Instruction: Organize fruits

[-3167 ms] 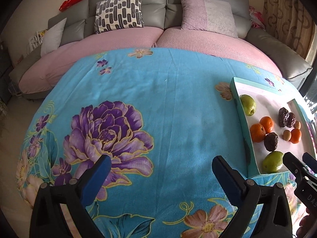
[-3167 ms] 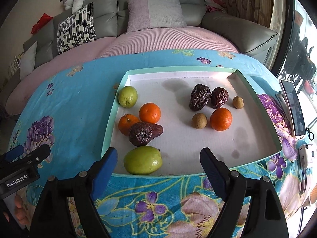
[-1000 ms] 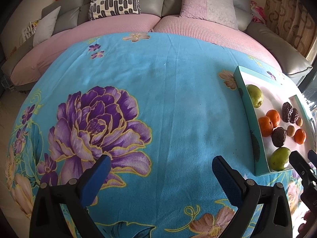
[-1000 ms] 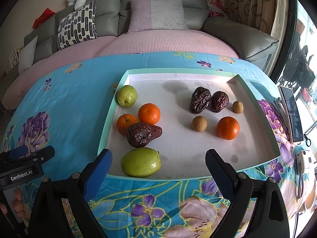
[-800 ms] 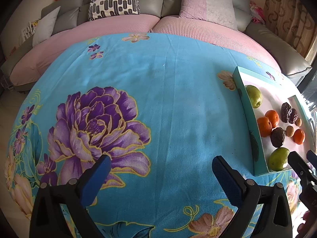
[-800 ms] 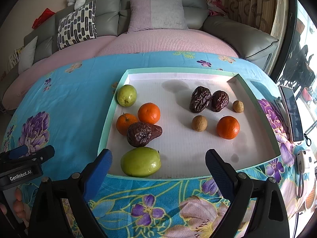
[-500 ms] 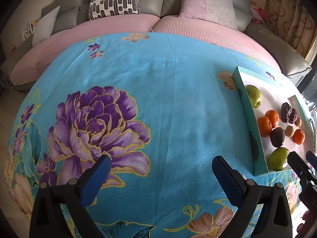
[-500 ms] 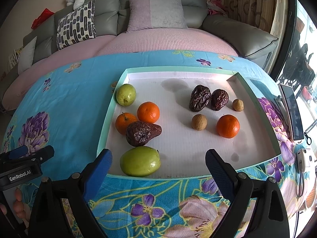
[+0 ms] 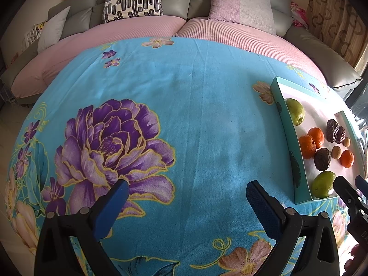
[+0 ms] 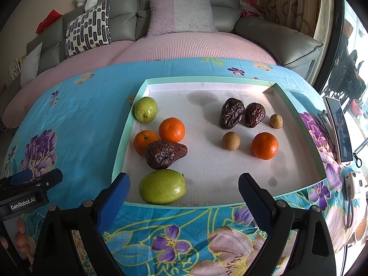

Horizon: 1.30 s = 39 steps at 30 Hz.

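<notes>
A shallow tray with a mint-green rim (image 10: 119, 148) (image 9: 279, 105) holds the fruit. At its front lies a large green fruit (image 10: 162, 186) (image 9: 323, 184), with a wrinkled dark fruit (image 10: 164, 154) and two oranges (image 10: 172, 130) behind it. A smaller green fruit (image 10: 146, 109) sits at the back left. Two dark wrinkled fruits (image 10: 231, 113), two small brown round ones (image 10: 231, 140) and a third orange (image 10: 264, 145) lie to the right. My right gripper (image 10: 184, 193) is open just before the tray's front edge, empty. My left gripper (image 9: 187, 199) is open over the bare cloth, left of the tray.
The table wears a blue floral cloth (image 9: 184, 115). A grey sofa with pink cushions (image 10: 179, 13) curves behind it. A phone (image 10: 339, 126) and a small white device (image 10: 353, 185) lie right of the tray. A person's fingers (image 10: 21, 237) hold the left gripper's handle.
Over the last second both grippers have barely moved and stay open. Compared with 3.2 s ago, the right gripper's fingers stand slightly wider and both views have shifted a little.
</notes>
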Each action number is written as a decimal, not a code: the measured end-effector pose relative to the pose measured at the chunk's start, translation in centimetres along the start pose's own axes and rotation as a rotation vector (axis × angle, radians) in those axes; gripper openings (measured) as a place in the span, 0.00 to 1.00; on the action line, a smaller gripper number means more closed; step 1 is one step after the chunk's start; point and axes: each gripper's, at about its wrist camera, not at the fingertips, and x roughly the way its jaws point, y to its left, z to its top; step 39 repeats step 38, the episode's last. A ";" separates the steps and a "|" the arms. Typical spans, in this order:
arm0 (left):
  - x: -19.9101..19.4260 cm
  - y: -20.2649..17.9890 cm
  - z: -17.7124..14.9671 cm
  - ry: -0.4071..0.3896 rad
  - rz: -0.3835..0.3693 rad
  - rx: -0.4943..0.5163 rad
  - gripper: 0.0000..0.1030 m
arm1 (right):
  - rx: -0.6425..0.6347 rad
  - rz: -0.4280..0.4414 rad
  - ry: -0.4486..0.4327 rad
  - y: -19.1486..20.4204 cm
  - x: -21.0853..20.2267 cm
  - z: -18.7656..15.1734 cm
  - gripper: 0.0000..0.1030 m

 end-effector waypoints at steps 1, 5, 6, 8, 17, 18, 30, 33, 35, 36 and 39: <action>0.0 0.0 0.0 0.000 0.001 0.000 1.00 | 0.000 0.000 0.000 0.0 0.0 0.0 0.93; 0.0 0.0 -0.1 0.000 0.004 0.001 1.00 | 0.000 0.000 0.000 0.0 0.0 0.0 0.93; 0.0 0.0 0.0 0.000 0.004 0.001 1.00 | 0.001 0.000 0.002 0.0 0.0 0.0 0.93; 0.0 0.0 -0.1 0.001 0.004 0.001 1.00 | 0.002 0.000 0.005 0.0 0.2 -0.1 0.93; 0.1 0.0 0.0 0.001 0.004 0.002 1.00 | 0.003 0.000 0.010 0.0 0.2 -0.2 0.93; 0.1 0.0 0.0 0.001 0.004 0.002 1.00 | 0.004 0.000 0.010 0.0 0.2 -0.2 0.93; 0.0 -0.1 0.0 0.003 0.010 0.002 1.00 | 0.004 0.001 0.013 0.0 0.3 -0.2 0.93; -0.2 -0.1 0.0 -0.001 0.031 0.001 1.00 | 0.005 0.002 0.017 0.0 0.4 -0.3 0.93; -0.2 0.0 0.0 -0.003 0.035 -0.001 1.00 | 0.005 0.002 0.018 0.1 0.5 -0.3 0.93; -0.2 0.0 0.0 -0.003 0.033 -0.003 1.00 | 0.005 0.003 0.019 0.1 0.5 -0.3 0.93; -0.2 0.1 0.1 -0.002 0.034 -0.003 1.00 | 0.006 0.002 0.018 0.1 0.5 -0.3 0.93</action>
